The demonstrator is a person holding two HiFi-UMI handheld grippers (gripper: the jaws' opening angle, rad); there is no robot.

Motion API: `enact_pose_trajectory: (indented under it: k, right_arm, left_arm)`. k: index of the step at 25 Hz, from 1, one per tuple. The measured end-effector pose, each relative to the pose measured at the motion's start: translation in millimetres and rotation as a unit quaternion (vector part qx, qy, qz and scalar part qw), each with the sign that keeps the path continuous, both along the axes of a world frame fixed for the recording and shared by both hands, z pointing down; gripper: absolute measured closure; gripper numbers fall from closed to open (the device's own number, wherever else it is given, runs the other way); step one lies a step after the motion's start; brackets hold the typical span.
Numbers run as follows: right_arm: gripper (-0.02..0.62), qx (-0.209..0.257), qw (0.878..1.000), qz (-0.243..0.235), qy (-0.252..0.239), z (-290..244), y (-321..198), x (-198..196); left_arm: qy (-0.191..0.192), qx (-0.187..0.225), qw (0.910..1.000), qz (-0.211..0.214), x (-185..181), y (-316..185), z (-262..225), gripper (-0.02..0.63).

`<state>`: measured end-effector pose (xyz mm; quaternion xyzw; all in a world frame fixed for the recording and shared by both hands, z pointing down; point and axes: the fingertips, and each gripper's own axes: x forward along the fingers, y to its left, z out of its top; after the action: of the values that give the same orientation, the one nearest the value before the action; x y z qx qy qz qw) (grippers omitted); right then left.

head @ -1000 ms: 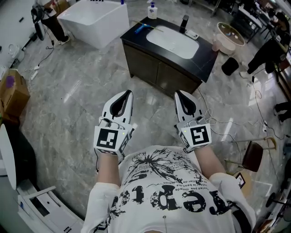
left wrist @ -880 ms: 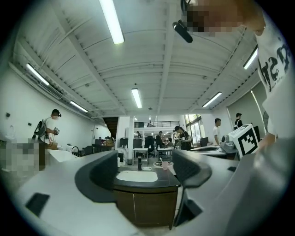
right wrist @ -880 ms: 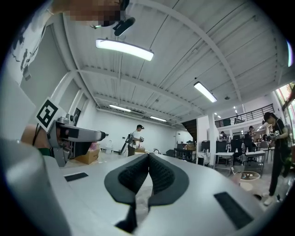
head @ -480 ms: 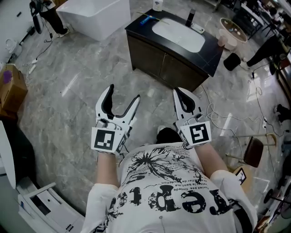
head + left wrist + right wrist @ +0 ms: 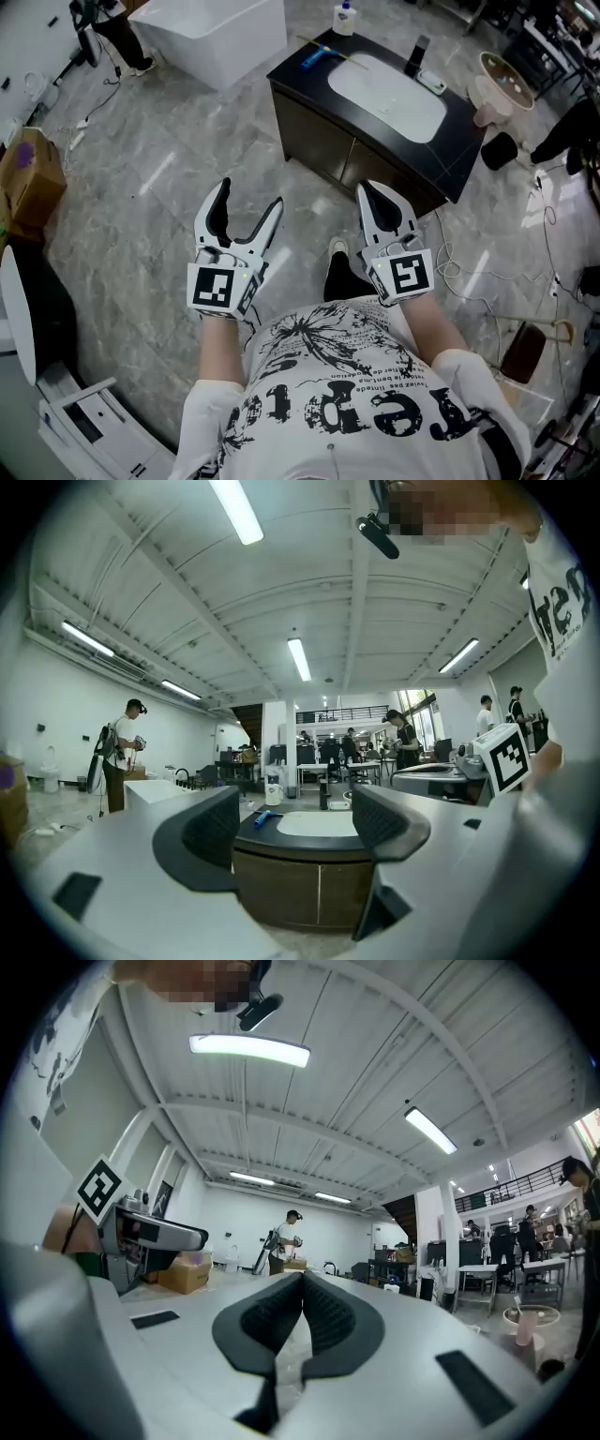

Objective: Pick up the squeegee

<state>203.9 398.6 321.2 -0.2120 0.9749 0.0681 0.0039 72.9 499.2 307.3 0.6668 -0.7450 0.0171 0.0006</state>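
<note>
Head view: the blue-handled squeegee (image 5: 315, 54) lay on the black vanity counter (image 5: 298, 86), well ahead of the white left gripper (image 5: 250, 194) and white right gripper (image 5: 372, 190). Left gripper view: its 2 jaws gaped, empty. Right gripper view: jaws pressed together on nothing. A crooked reach could probably have knocked the squeegee off the counter's edge.

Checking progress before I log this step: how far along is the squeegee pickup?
Done: only the setup. The left gripper has its jaws open, facing the black counter.
In hand: nothing. The right gripper is shut and empty too.
Left: the squeegee lies untouched on that counter beside the basin, well ahead of both grippers, so approach, grasp and lift all remain.
</note>
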Motion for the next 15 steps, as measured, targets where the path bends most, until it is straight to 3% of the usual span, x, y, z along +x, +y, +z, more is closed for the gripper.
enact_pose_trajectory:
  k: [9, 15]
  right_arm:
    - [0.581, -0.016, 1.000, -0.007, -0.005, -21.4, -228.7, -53.5]
    - [0.580, -0.036, 0.999, -0.002, -0.004, -14.1, -331.6, -73.5]
  left_arm:
    - [-0.021, -0.008, 0.9997, -0.009, -58.4, -224.0, -28.1, 0.245]
    - [-0.021, -0.030, 0.9993, 0.000, -77.6, -332.4, -16.0, 0.245]
